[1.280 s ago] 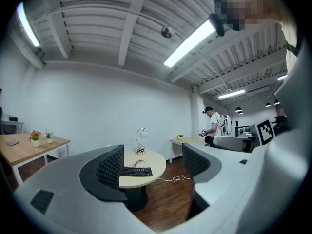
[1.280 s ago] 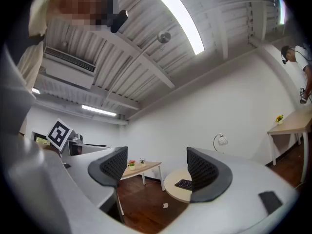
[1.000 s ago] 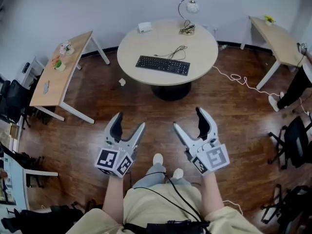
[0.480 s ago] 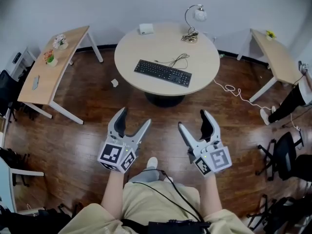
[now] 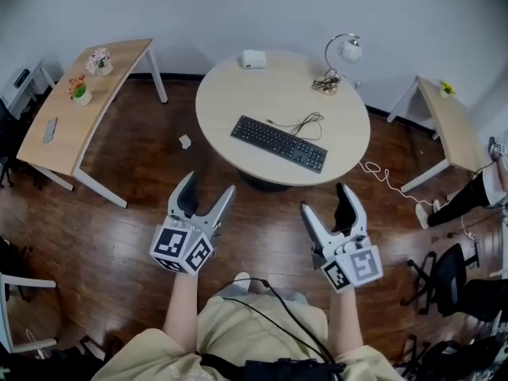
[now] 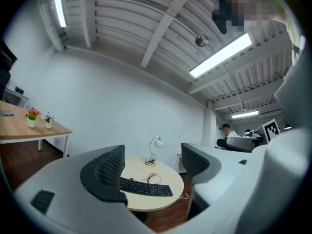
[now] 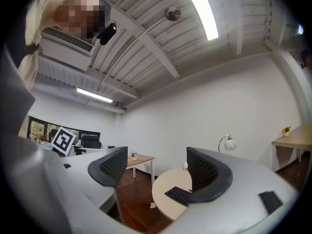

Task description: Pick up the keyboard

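A black keyboard (image 5: 279,143) with a coiled cable lies on the round beige table (image 5: 230,94) ahead of me. It also shows far off in the left gripper view as the keyboard (image 6: 146,187) and in the right gripper view as the keyboard (image 7: 179,195). My left gripper (image 5: 208,198) is held over the wooden floor, short of the table; its jaws are closing with nothing between them. My right gripper (image 5: 325,202) is held beside it, open and empty. Both point level toward the table.
A desk lamp (image 5: 340,60) and a small white box (image 5: 254,59) stand on the round table. A wooden desk (image 5: 75,109) is at the left, another desk (image 5: 449,125) at the right. A white cable (image 5: 389,185) trails on the floor. Office chairs (image 5: 444,272) stand at the right.
The round table with the keyboard has come nearer and shifted right in the head view. Both grippers have moved forward with me. The left jaws stand a little narrower.
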{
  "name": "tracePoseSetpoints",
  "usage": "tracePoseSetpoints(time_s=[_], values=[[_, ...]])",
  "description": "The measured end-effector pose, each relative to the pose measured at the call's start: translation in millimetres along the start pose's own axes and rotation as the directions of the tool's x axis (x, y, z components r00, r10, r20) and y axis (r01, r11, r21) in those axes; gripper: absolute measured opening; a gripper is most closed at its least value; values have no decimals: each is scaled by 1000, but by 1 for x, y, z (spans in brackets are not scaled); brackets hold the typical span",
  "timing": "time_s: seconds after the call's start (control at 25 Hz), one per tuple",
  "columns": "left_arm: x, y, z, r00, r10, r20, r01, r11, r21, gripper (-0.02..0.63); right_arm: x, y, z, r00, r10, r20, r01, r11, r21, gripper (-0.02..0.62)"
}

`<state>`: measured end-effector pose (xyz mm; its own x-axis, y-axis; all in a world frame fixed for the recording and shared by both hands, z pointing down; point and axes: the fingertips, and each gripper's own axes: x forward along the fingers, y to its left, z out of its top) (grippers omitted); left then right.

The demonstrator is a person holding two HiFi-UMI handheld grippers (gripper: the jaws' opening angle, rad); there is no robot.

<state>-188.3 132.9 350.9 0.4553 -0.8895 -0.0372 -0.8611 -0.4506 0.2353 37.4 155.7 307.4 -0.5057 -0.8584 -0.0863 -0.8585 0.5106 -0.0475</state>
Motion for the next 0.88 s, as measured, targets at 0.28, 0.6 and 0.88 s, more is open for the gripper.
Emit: tracePoseSetpoints(time_s=[0.28,0.6,0.88], values=[[35,5,-33,997,-64,-48,65,998,13,345,35,-15,-32,997,14,-71,-13,1000,19,394],[116,-24,-51,971,-211,-110,227,960,162,353,104,-62,-62,993,86,-84,-86,996,-5,394],[232,-11,-52,963,-202,-180,234,955,180,350,184,-174,-58,995,97,-37,-96,995,39,394]])
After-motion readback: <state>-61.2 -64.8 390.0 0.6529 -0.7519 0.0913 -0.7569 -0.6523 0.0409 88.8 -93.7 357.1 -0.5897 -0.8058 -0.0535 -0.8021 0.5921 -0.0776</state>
